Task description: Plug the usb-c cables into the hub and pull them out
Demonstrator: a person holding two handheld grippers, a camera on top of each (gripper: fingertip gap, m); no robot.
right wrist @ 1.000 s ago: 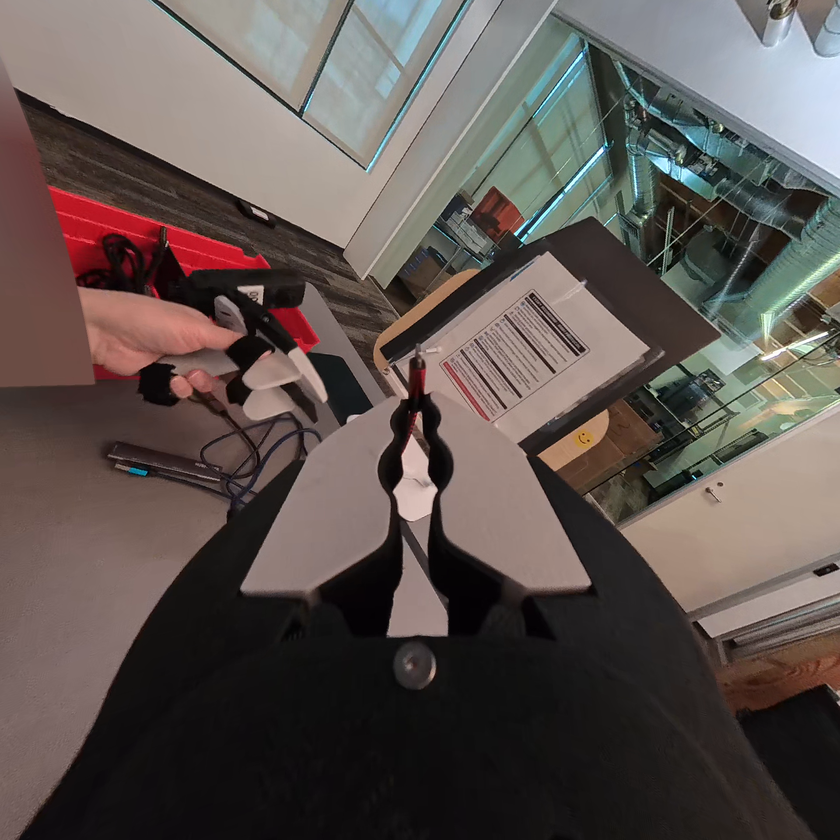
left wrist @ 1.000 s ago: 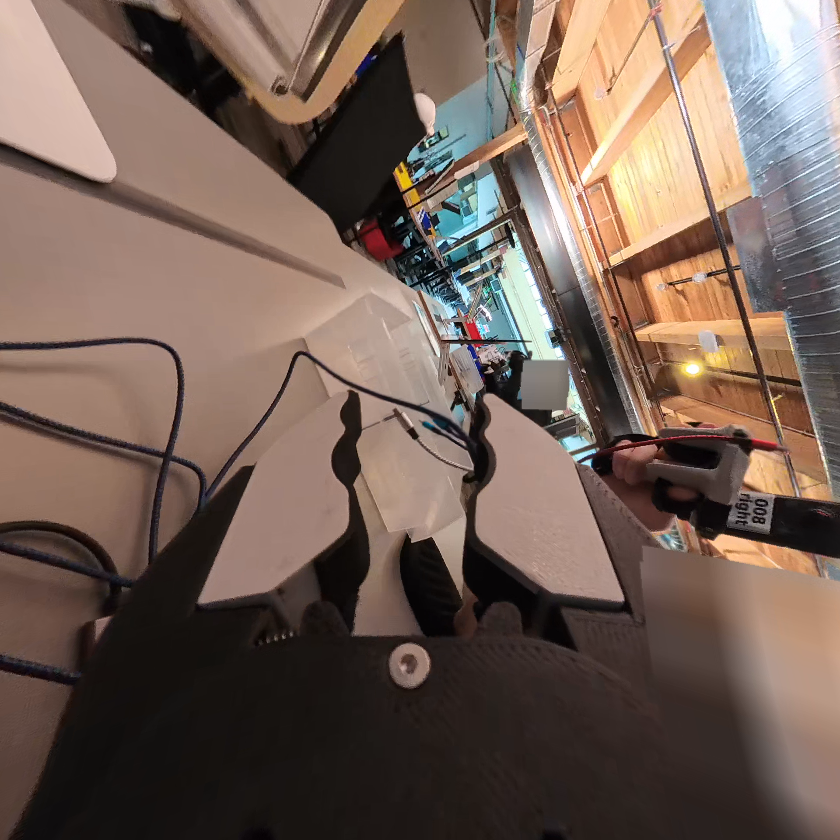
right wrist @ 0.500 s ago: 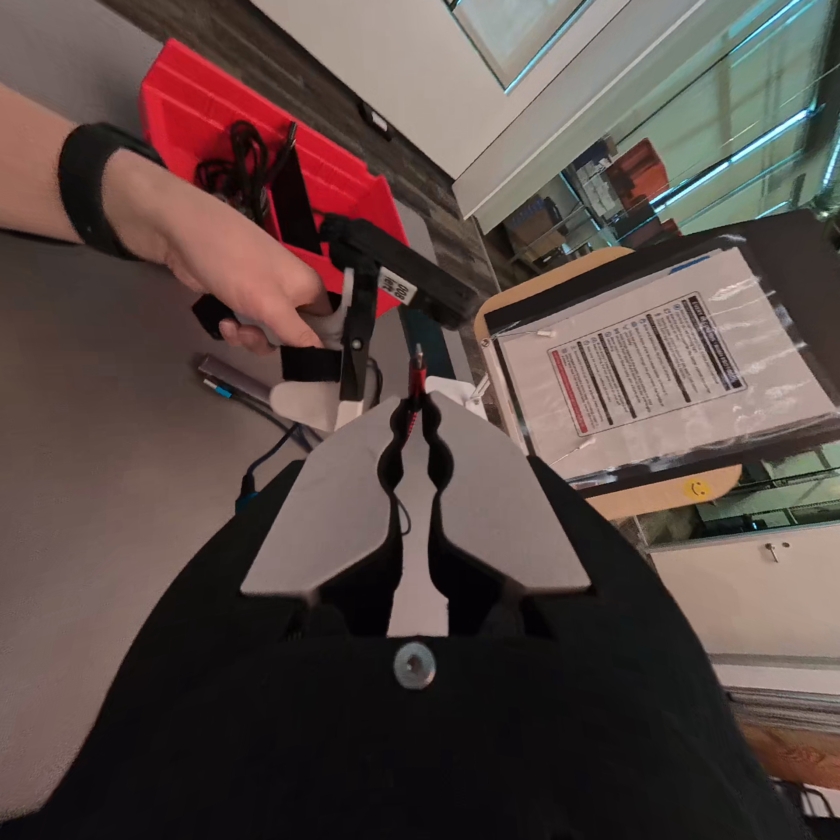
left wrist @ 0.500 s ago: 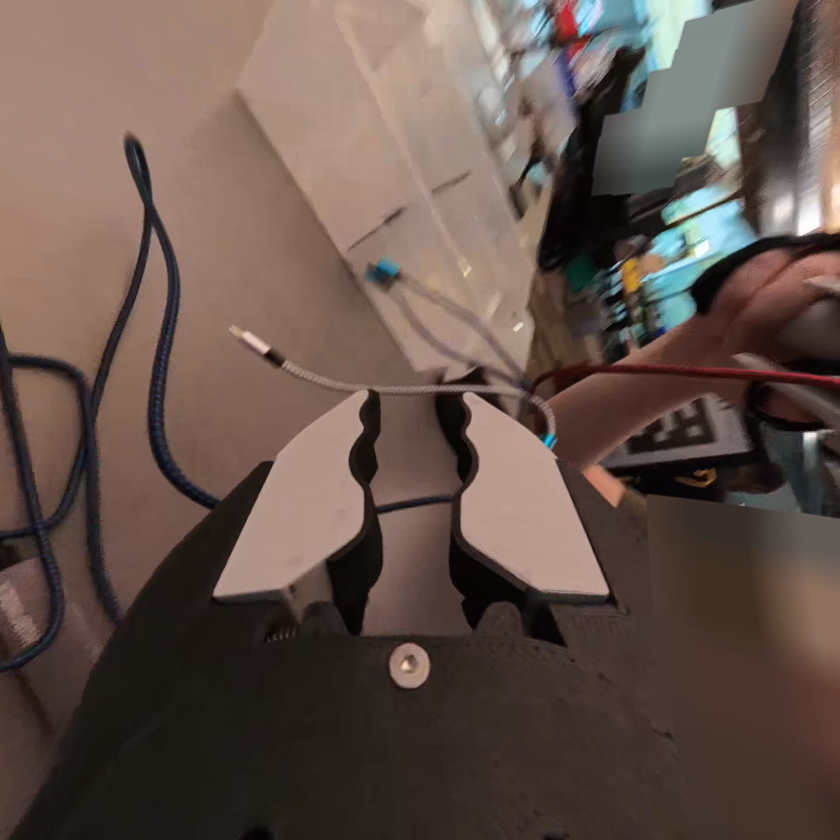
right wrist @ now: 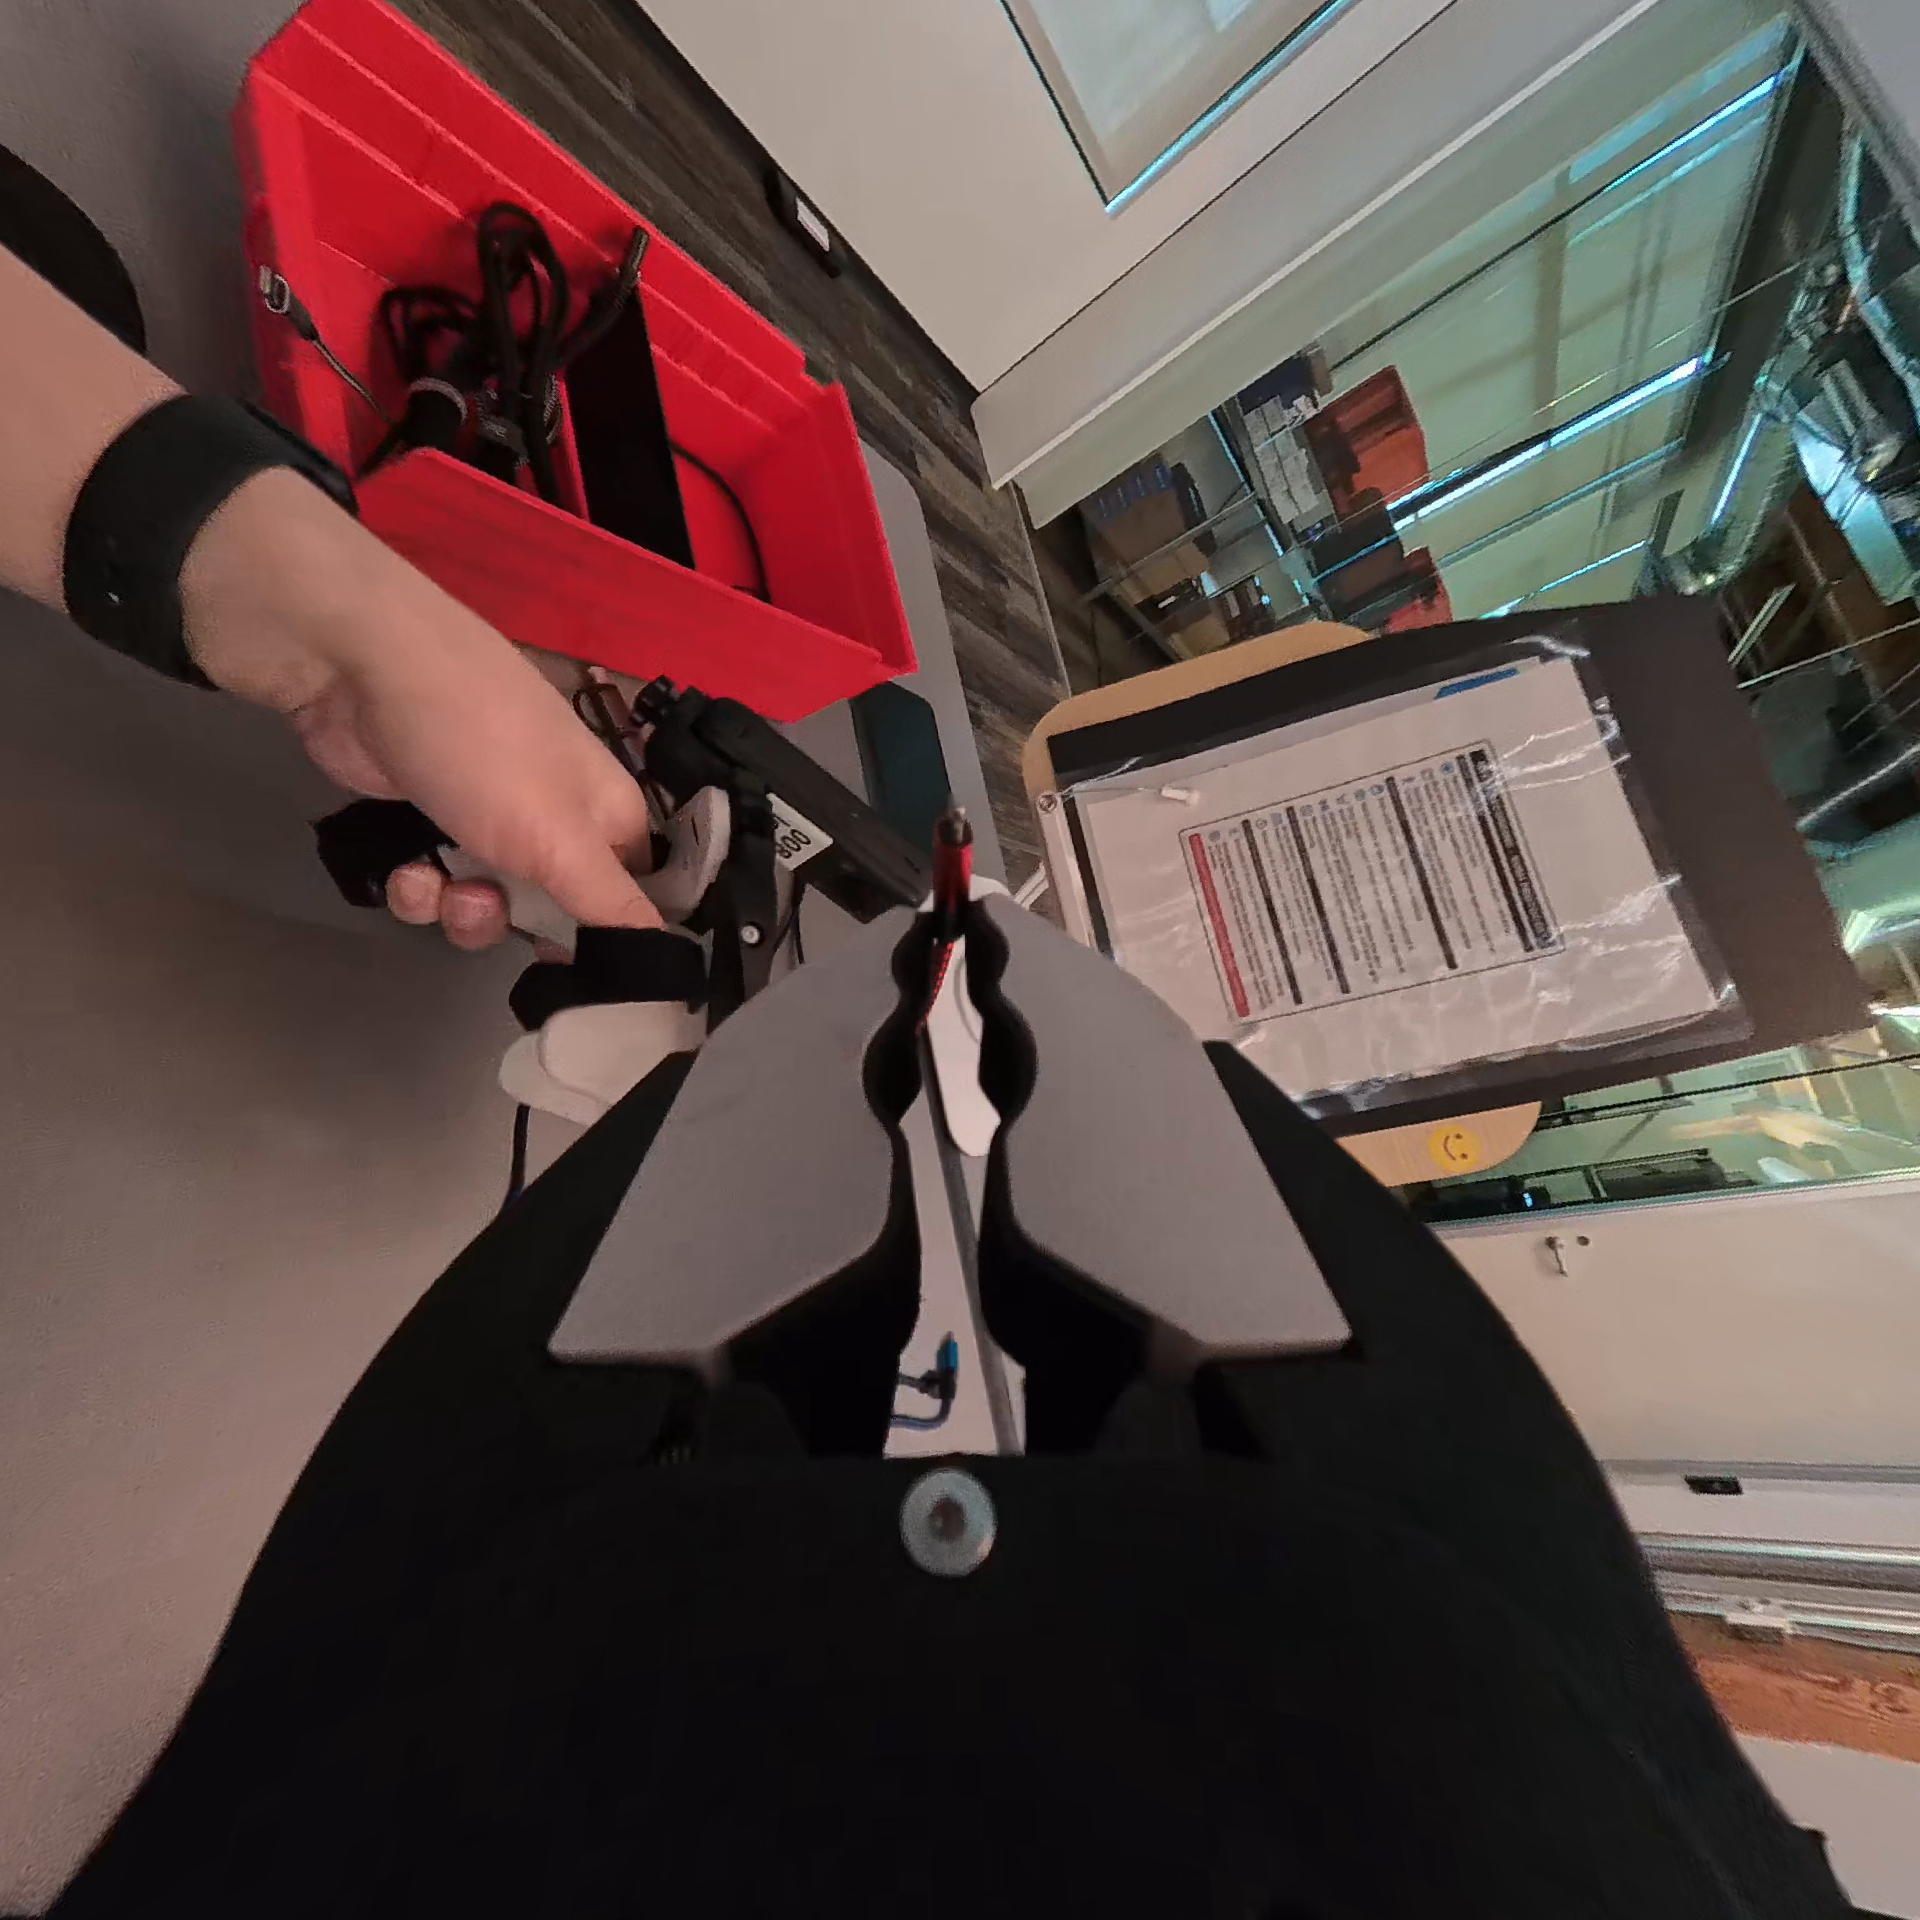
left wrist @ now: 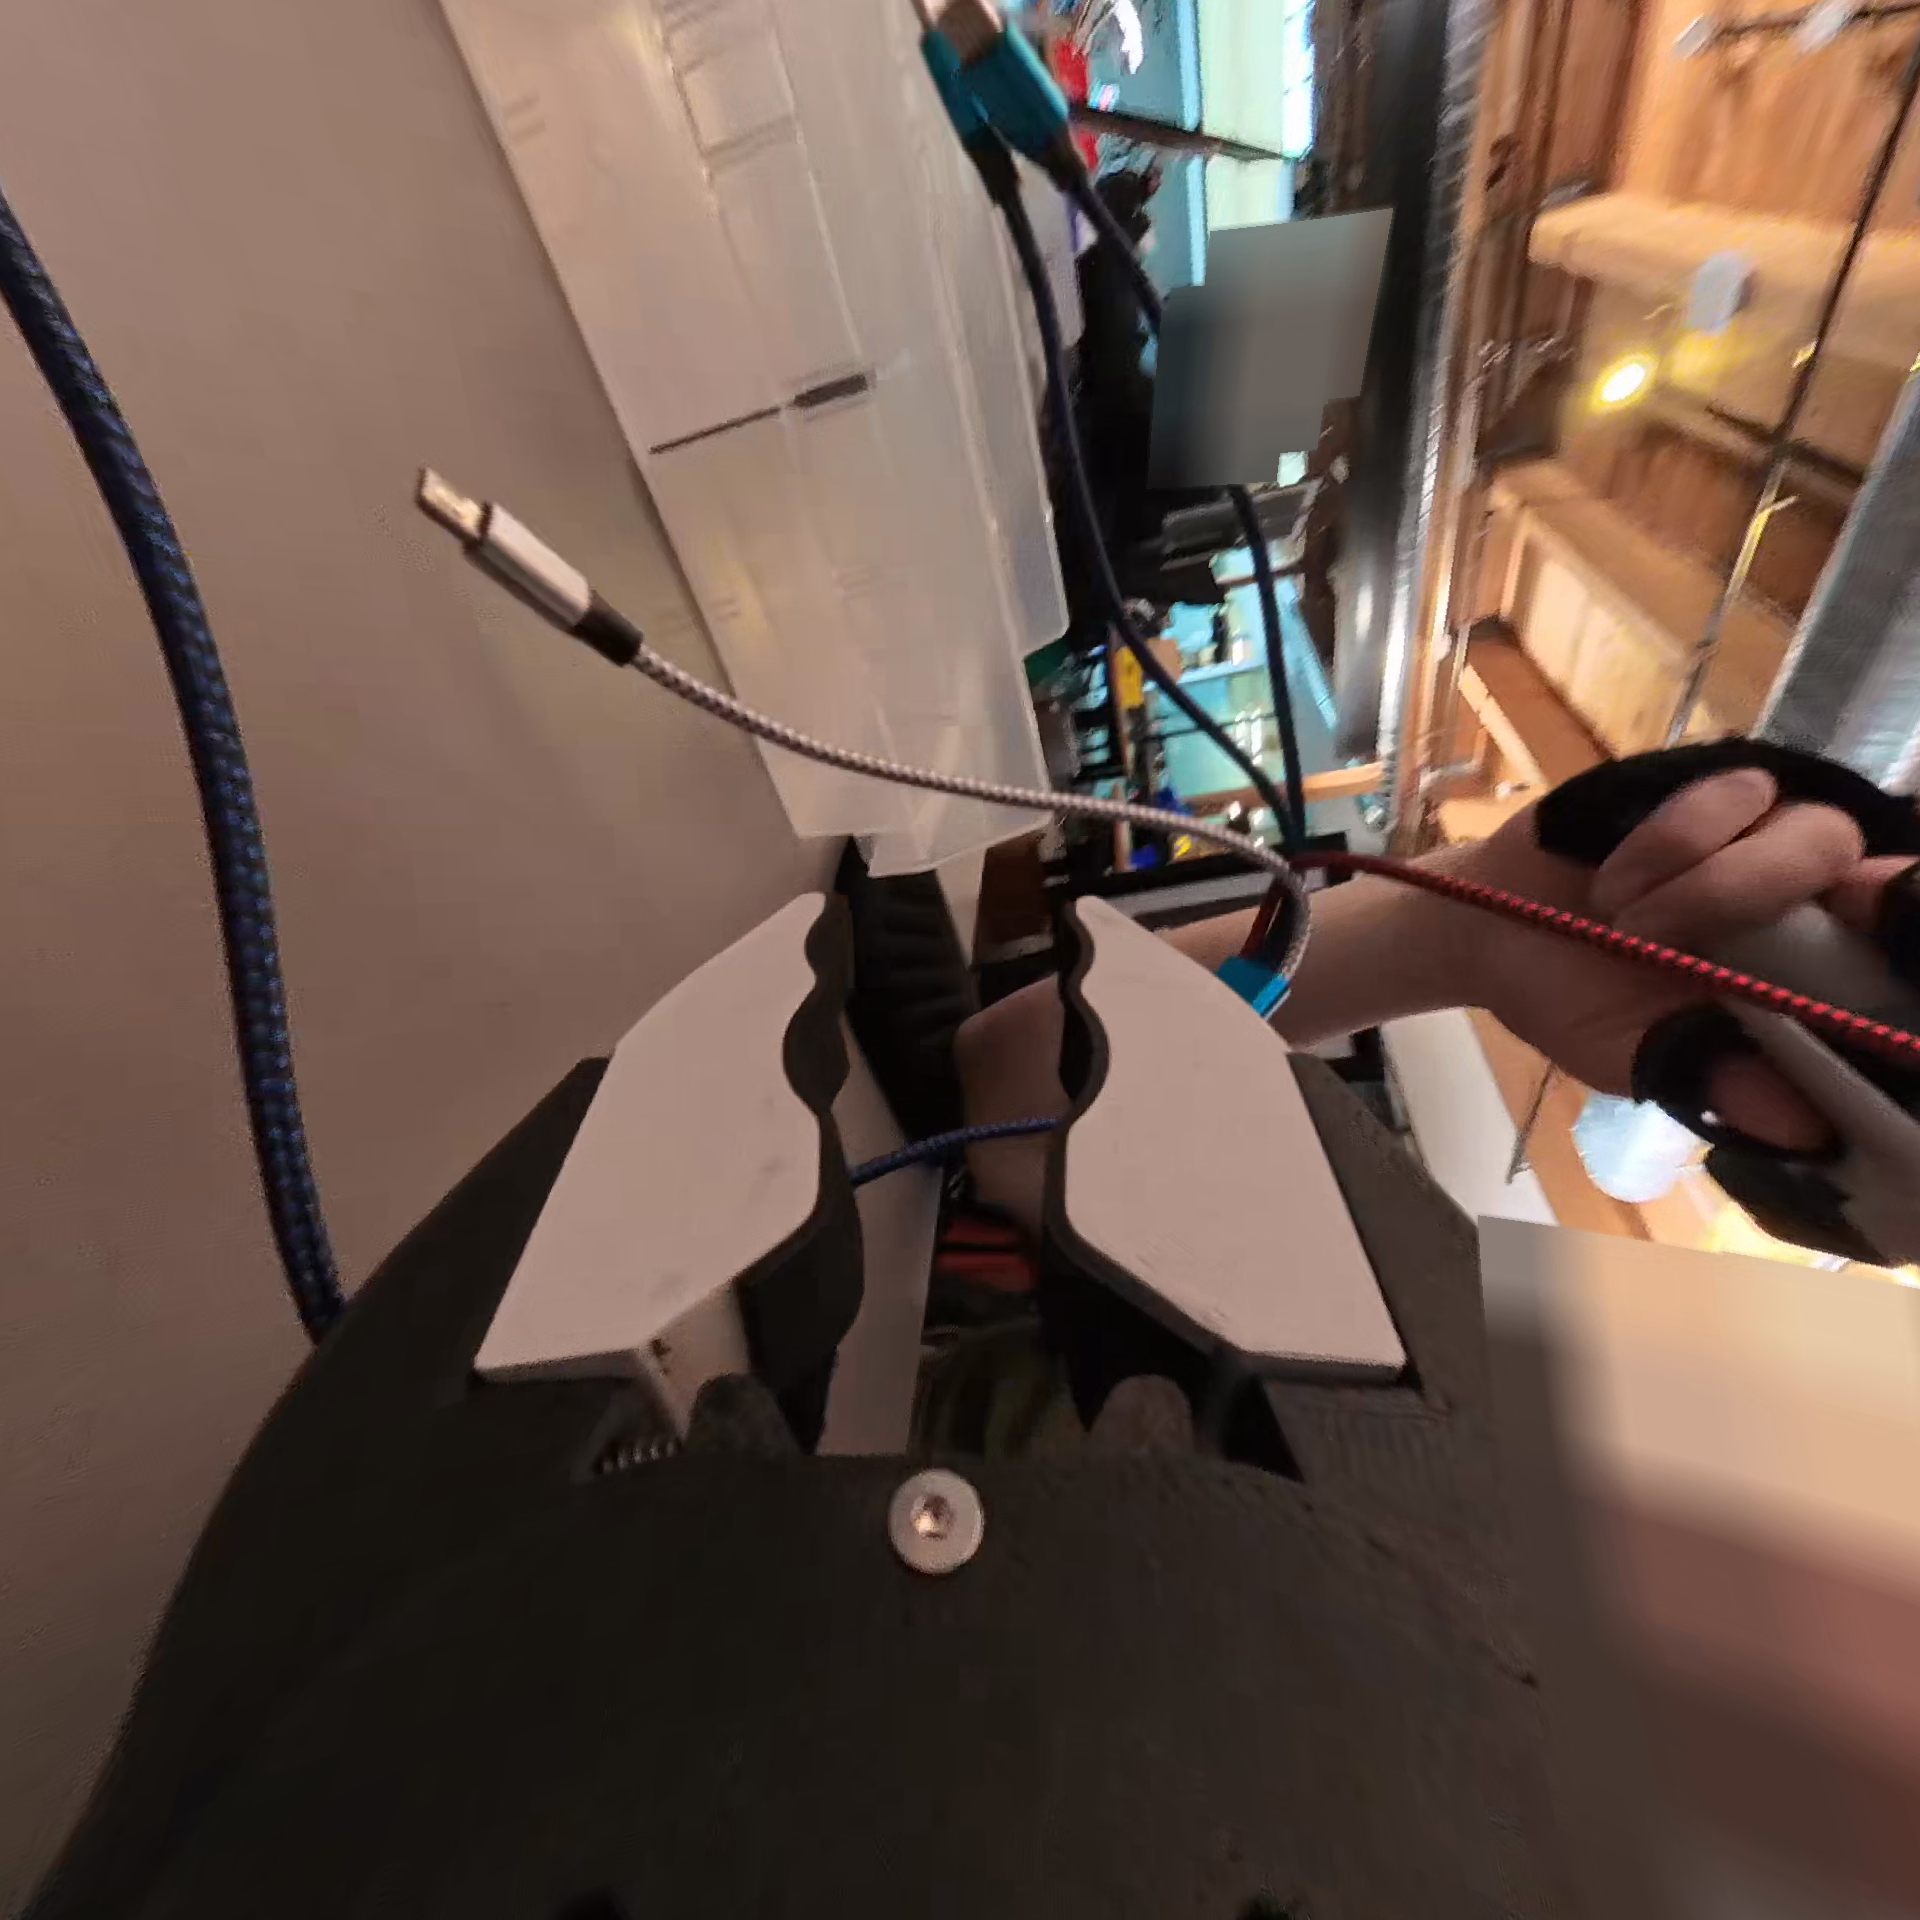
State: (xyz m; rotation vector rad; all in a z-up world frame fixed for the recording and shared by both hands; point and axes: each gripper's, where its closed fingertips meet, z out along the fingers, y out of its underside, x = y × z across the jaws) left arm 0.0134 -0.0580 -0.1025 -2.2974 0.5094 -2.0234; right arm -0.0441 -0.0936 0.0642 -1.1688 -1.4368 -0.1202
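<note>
In the left wrist view my left gripper (left wrist: pixel 945 925) is open and grips nothing; a thin blue cable (left wrist: pixel 951 1138) crosses the gap deep between its fingers. A silver braided cable (left wrist: pixel 935 779) arcs above them and ends in a free silver plug (left wrist: pixel 509 551). A thick blue braided cable (left wrist: pixel 208 727) runs down the left. Two teal plugs (left wrist: pixel 997 83) hang at the top. My right gripper (right wrist: pixel 951 914) is shut on the red braided cable (left wrist: pixel 1558 935), and its plug (right wrist: pixel 951 847) sticks out past the fingertips. I cannot make out the hub.
A clear plastic box (left wrist: pixel 831 416) lies on the grey table (left wrist: pixel 364 935) ahead of the left gripper. A red bin (right wrist: pixel 623 582) with black cables stands at the table's far side. A laminated sheet on a black board (right wrist: pixel 1403 894) stands to the right. A hand (right wrist: pixel 436 727) holds the left gripper (right wrist: pixel 727 883). My right fingertips sit around 20 cm from my left ones.
My left gripper has swung down towards the cables and its fingers stand narrower than a second ago. My right gripper has kept the red cable and come closer to the left one.
</note>
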